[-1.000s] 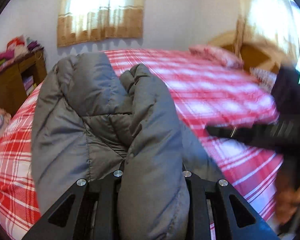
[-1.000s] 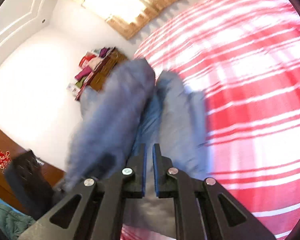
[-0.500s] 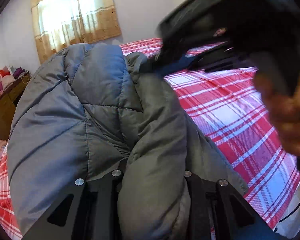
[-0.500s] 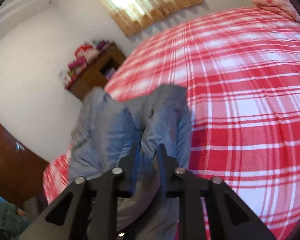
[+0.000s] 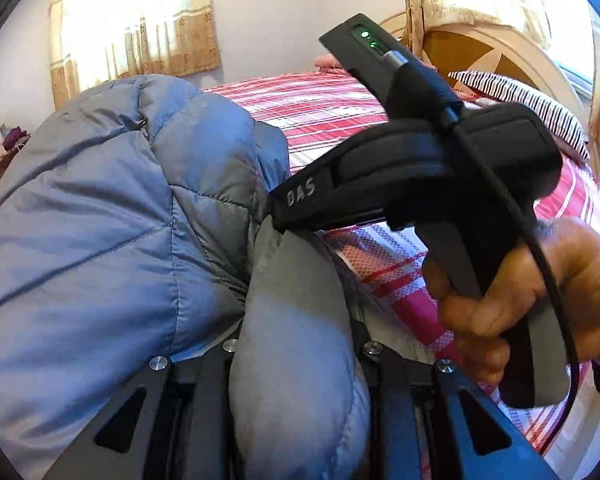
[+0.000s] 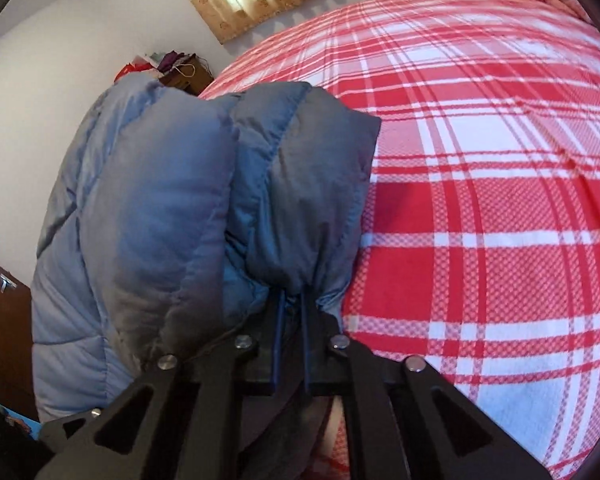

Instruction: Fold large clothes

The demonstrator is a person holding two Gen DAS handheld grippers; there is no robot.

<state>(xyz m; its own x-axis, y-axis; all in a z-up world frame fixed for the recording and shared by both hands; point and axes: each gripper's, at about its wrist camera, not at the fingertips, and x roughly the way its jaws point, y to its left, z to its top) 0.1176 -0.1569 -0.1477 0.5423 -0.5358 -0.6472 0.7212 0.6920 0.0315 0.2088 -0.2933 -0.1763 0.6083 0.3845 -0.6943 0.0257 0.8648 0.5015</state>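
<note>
Grey-blue quilted jacket (image 5: 100,240) is bunched and lifted above the bed (image 6: 480,200), which carries a red-and-white plaid cover. Left hand-held gripper (image 5: 300,360): a thick padded roll of the jacket fills the gap between its fingers, which are clamped on it at either side. Right hand-held gripper (image 6: 291,312): fingers drawn close together, pinching a gathered fold of the jacket between the blue pads. In the left wrist view the right hand-held gripper (image 5: 284,216) meets the jacket from the right, its tips buried in the fabric; the person's hand (image 5: 540,292) grips the handle, and a black cable (image 5: 500,200) runs across the body. A striped pillow (image 5: 520,100) lies at the head of the bed. Curtains (image 5: 136,20) hang on the far wall.
</note>
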